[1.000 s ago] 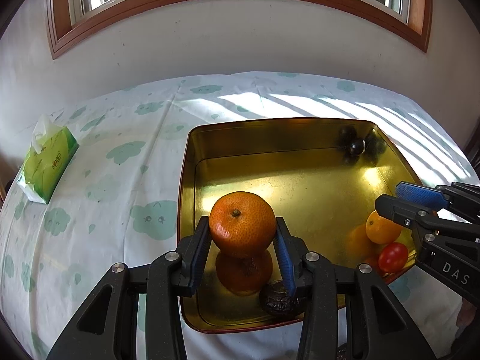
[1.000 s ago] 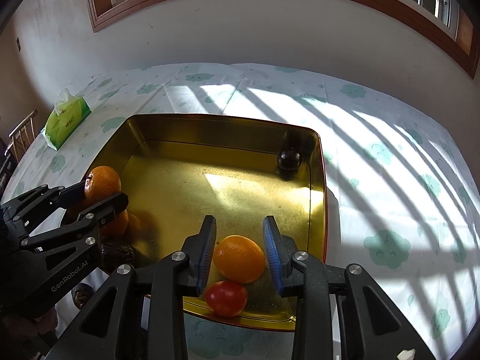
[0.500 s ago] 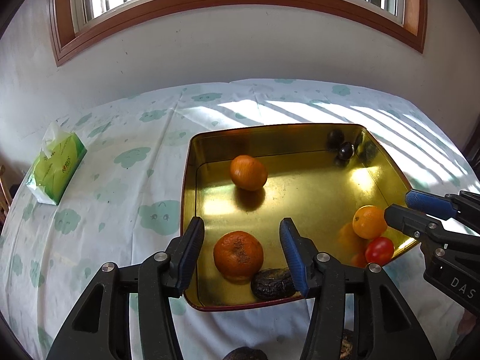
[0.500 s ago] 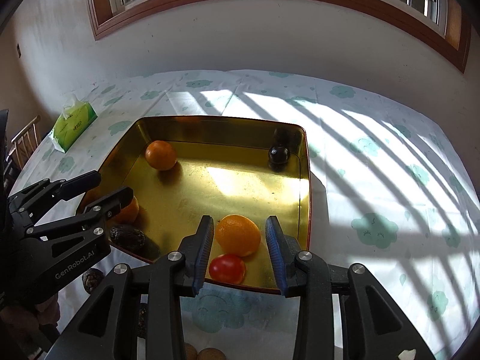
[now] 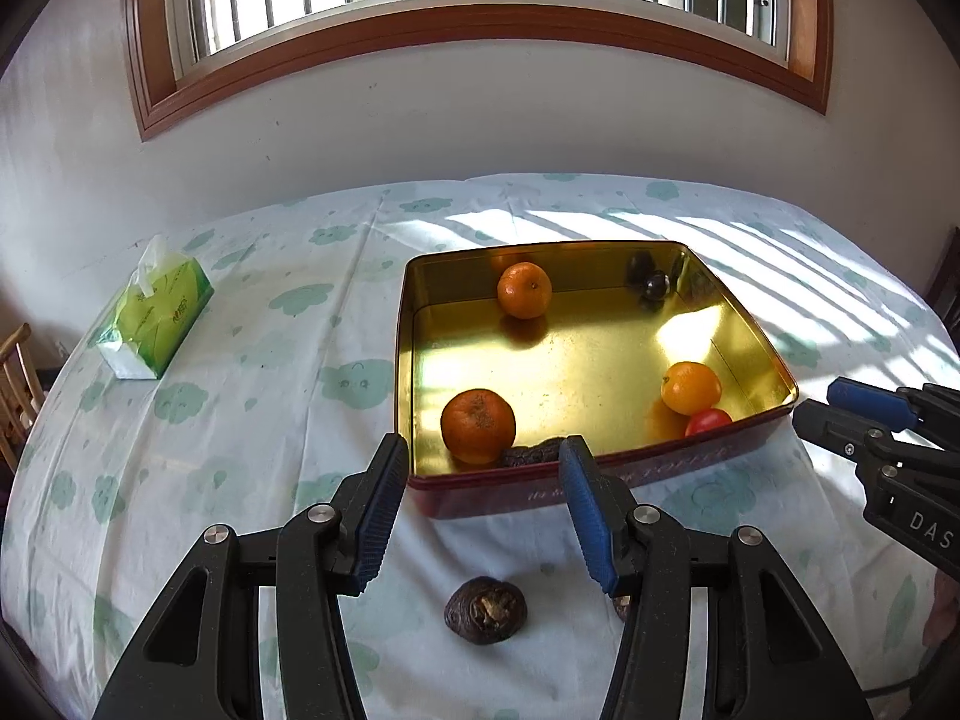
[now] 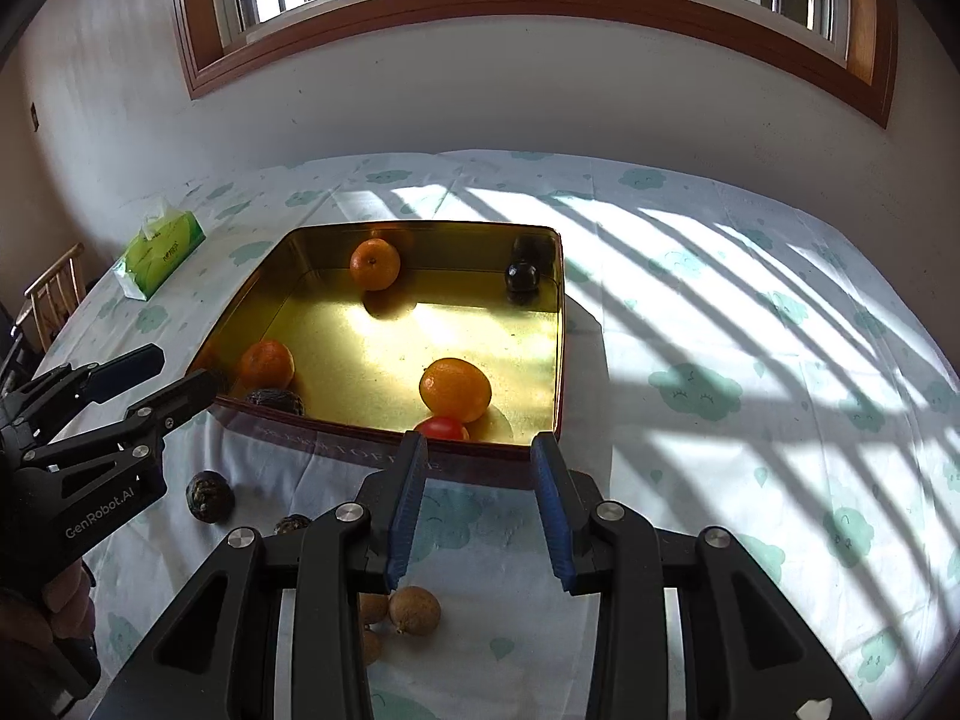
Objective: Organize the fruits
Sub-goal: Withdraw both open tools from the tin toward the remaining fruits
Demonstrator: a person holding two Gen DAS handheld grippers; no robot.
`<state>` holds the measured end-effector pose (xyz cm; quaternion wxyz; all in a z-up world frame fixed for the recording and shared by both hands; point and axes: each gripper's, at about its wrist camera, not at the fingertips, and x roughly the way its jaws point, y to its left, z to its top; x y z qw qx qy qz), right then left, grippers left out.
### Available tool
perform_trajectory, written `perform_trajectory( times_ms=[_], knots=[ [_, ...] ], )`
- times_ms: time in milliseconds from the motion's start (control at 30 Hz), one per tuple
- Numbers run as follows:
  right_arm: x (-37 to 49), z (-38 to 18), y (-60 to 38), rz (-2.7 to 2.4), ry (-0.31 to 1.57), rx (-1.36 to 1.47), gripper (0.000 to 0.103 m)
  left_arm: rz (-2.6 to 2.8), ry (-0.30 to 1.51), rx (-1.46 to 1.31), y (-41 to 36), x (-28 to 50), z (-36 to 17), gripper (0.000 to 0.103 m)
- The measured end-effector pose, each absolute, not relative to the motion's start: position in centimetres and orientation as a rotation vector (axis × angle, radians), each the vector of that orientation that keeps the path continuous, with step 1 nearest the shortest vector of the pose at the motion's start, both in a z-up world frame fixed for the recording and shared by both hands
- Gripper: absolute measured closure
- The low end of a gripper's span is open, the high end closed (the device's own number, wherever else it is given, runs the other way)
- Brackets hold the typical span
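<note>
Nearest the lens, low in the left wrist frame, the left gripper (image 5: 480,504) stands wide open and empty above a dark wrinkled fruit (image 5: 485,609) on the cloud-print tablecloth (image 5: 228,432). Low in the right wrist frame, the right gripper (image 6: 478,498) is likewise open, holding nothing, with pale brown round fruits (image 6: 414,610) beneath it. Beyond both, at frame centre, the gold tin tray (image 5: 403,360) holds a near mandarin (image 5: 478,426), a yellow-orange citrus (image 5: 690,387) touching a red tomato (image 5: 709,421), and a far mandarin (image 5: 524,290). Upper left lies a green tissue pack (image 5: 157,315).
</note>
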<state>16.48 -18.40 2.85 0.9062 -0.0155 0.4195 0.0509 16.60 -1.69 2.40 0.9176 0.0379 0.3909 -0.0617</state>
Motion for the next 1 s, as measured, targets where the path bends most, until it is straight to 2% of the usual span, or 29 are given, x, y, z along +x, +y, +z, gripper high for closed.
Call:
perform_trajectory(
  times_ms=[500, 1000],
  knots=[
    [9.8, -0.6, -20.2, 0.096, 0.936, -0.018, 0.069, -0.065, 0.900, 0.022, 1.9, 9.0, -1.7, 0.049],
    [8.0, -3.6, -17.8, 0.149, 0.995, -0.068, 0.069, -0.070, 0.918, 0.007, 2.0, 7.3, -3.1, 0.049]
  ],
)
